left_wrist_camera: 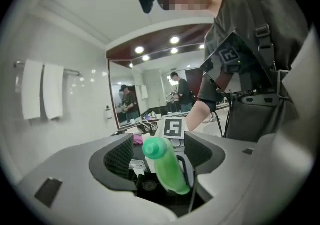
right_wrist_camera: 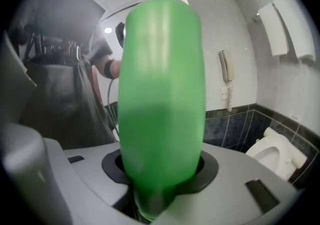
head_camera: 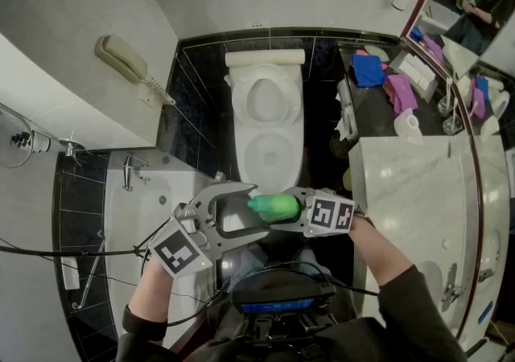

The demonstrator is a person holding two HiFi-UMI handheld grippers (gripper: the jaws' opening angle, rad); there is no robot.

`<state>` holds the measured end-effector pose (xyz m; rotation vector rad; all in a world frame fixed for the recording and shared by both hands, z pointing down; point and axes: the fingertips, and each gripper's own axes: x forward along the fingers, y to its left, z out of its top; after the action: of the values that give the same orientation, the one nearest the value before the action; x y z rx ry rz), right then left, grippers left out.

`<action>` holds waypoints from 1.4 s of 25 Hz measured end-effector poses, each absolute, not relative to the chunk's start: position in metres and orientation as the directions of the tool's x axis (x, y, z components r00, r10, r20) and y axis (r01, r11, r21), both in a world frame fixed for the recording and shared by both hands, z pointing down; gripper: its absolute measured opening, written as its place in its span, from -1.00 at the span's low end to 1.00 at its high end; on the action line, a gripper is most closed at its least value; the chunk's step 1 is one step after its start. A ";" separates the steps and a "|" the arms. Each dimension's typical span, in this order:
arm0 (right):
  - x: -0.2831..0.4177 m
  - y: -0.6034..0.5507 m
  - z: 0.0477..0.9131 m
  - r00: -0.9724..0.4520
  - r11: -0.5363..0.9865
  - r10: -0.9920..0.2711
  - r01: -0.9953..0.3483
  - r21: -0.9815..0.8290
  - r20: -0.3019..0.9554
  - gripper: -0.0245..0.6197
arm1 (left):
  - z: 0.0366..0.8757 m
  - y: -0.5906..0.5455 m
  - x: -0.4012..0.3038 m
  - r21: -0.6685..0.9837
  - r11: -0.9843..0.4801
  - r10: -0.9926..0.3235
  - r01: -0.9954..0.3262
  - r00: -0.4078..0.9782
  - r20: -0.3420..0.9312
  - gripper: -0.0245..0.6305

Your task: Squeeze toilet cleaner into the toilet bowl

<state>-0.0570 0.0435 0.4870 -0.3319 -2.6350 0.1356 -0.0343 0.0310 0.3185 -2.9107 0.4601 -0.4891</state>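
Centre frame: my right gripper [head_camera: 291, 209] clamps the green plastic cleaner bottle [head_camera: 273, 207], held level. My left gripper's [head_camera: 241, 211] 2 jaws stand apart around its cap. Above is the white ceramic toilet [head_camera: 265, 123] on the black tiled floor [head_camera: 197, 103], with the white marble counter [head_camera: 410, 183] at right.

bottle [head_camera: 278, 207]: smooth green plastic, slightly translucent
toilet [head_camera: 265, 123]: glossy white ceramic
wall tiles [head_camera: 197, 83]: dark, polished, upper centre of the frame
counter [head_camera: 410, 183]: glossy pale marble look
left gripper [left_wrist_camera: 159, 153]: matt grey plastic, ribbed black pads [left_wrist_camera: 119, 156]
cloths [head_camera: 370, 69]: soft blue and purple fabric
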 end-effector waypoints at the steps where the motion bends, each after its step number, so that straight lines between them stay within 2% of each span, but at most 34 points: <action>1: -0.058 0.049 0.483 -0.857 0.953 0.295 0.230 -0.199 0.422 -0.34 | 0.316 0.029 -0.038 -0.241 -0.933 -0.331 -0.266 0.898 0.290 0.05; 4: -0.059 0.058 0.479 -0.848 0.921 0.370 0.281 -0.271 0.379 -0.34 | 0.317 0.023 -0.043 -0.323 -0.920 -0.329 -0.224 0.887 0.322 0.05; 12: -0.058 0.070 0.478 -0.810 0.897 0.429 0.331 -0.292 0.401 -0.34 | 0.319 0.023 -0.038 -0.334 -0.929 -0.283 -0.159 0.888 0.363 0.04; 15: -0.058 0.069 0.481 -0.805 0.896 0.434 0.336 -0.291 0.406 -0.34 | 0.323 0.024 -0.037 -0.338 -0.931 -0.271 -0.139 0.883 0.383 -0.07; 20: -0.058 0.067 0.481 -0.804 0.896 0.431 0.326 -0.302 0.411 -0.34 | 0.327 0.025 -0.035 -0.344 -0.931 -0.262 -0.125 0.883 0.390 -0.44; 22: -0.057 0.064 0.483 -0.803 0.904 0.416 0.315 -0.288 0.427 -0.34 | 0.328 0.025 -0.036 -0.322 -0.938 -0.254 -0.128 0.885 0.390 -0.45; 28: -0.053 0.039 0.497 -0.812 0.964 0.266 0.226 -0.141 0.520 -0.34 | 0.334 0.022 -0.035 -0.223 -0.957 -0.264 -0.187 0.881 0.394 -0.47; 35: -0.044 0.004 0.516 -0.802 0.977 0.005 0.131 0.167 0.597 -0.34 | 0.345 0.027 -0.034 0.047 -0.955 -0.255 -0.294 0.889 0.380 -0.47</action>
<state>-0.0437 0.0041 0.5158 -0.0952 -2.4900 -0.2655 -0.0340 0.0269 0.3449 -3.1540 0.4596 -0.6113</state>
